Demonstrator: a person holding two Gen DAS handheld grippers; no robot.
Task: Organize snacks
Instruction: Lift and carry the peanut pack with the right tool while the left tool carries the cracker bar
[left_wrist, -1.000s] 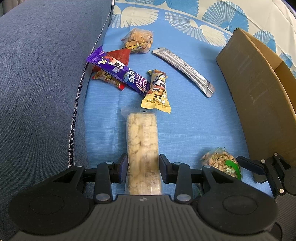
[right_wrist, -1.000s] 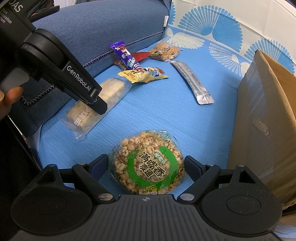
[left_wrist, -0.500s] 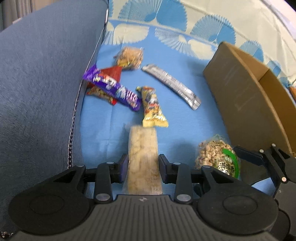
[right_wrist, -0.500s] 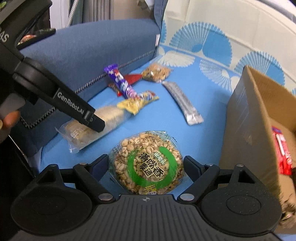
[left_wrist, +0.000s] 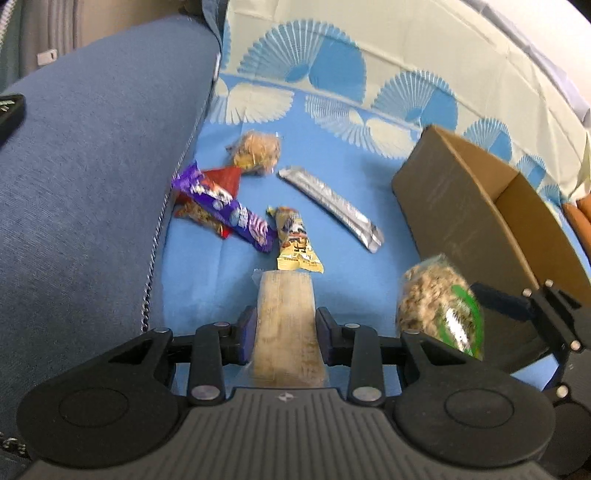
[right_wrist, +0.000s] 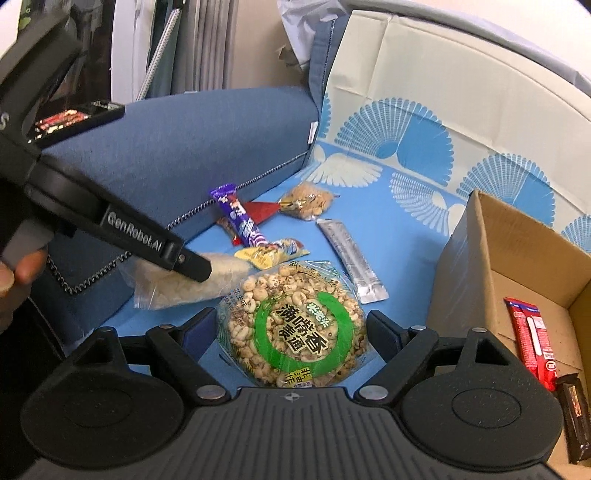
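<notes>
Two claws we tilt downward: left claw (left_wrist: 284, 330) clamps the long rice-cracker pack (left_wrist: 286, 325); right claw (right_wrist: 291, 332), at its 3 o'clock, clamps the round puffed-grain bag (right_wrist: 295, 325).

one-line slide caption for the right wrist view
Right gripper holds a round puffed-grain snack beside the cardboard box.

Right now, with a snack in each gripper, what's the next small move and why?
Probably swing the right gripper over the open box and drop the puffed cake: both snacks look lifted off the sheet, and the box sits closest on that side.
</notes>
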